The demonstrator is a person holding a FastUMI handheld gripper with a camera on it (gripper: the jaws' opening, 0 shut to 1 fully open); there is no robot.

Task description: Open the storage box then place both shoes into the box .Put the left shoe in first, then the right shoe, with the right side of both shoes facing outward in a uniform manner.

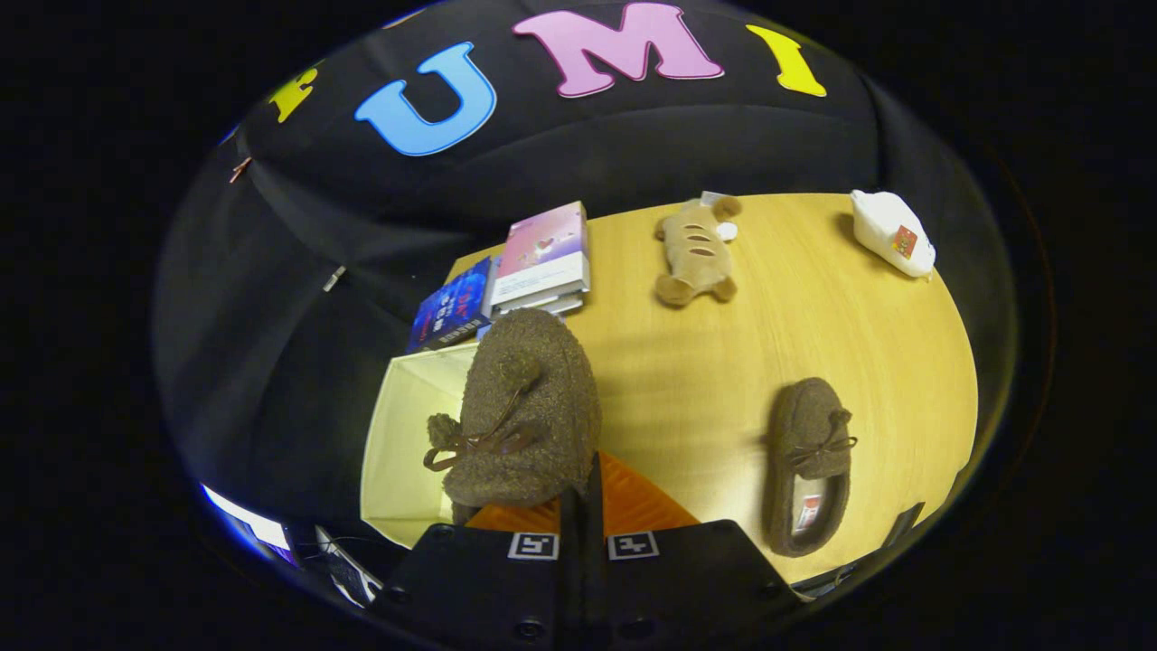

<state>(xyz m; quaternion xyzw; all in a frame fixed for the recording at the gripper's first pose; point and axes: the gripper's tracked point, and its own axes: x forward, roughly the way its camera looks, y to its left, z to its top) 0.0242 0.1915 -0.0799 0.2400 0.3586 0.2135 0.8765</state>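
A pale wooden table [723, 362] is sitting inside a booth draped in black cloth. At its near left edge an open cream storage box [398, 434] is standing, its inside facing up. The gripper [583, 493] is reaching forward with its fingers drawn nearly together, pinching the heel end of a fuzzy brown shoe [529, 407]; the shoe is hanging just ahead of the fingers, toe pointing away, and overlapping the right-hand side of the box. Whether it is touching the box cannot be told. Its bow and pompom are showing on the near side, toward the box.

The second brown shoe [809, 461] is lying on the table to the right of the fingers, well apart from the box, opening facing up with a label inside.

Beyond the held shoe, a stack of books [542, 258] is resting near the far left edge of the table, beside a blue book [452, 312]. Farther back a tan plush toy [696, 249] is lying, and a white pouch [890, 231] is sitting at the far right corner.
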